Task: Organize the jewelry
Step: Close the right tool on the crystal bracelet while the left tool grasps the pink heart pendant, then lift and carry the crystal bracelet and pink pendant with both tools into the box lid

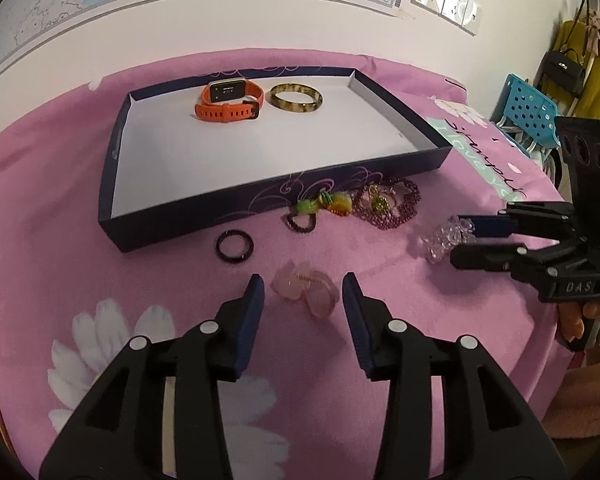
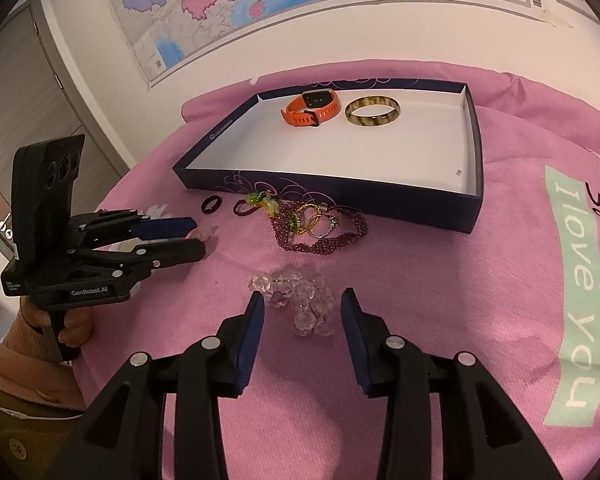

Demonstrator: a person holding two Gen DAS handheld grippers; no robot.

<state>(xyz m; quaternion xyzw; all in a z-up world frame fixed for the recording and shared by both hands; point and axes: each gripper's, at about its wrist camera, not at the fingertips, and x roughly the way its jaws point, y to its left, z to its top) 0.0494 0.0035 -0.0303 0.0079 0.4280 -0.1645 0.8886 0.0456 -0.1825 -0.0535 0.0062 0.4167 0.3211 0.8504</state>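
Pink hair clip point(image 1: 305, 292) lies between parted left claw point(image 1: 303, 294) fingers, untouched

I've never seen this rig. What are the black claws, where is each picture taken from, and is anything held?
No robot: a person holds two hand-held grippers, each with a fisheye camera looking along its fingers. One picture comes from the left gripper, the other from the right gripper; each also shows the other gripper from the side. On the pink cloth stands a dark box lid used as a tray, holding an orange watch and a striped bangle. In front lie a black ring, a beaded necklace, a pink hair clip and clear beads. Both grippers are open, each straddling an item; nothing is gripped.
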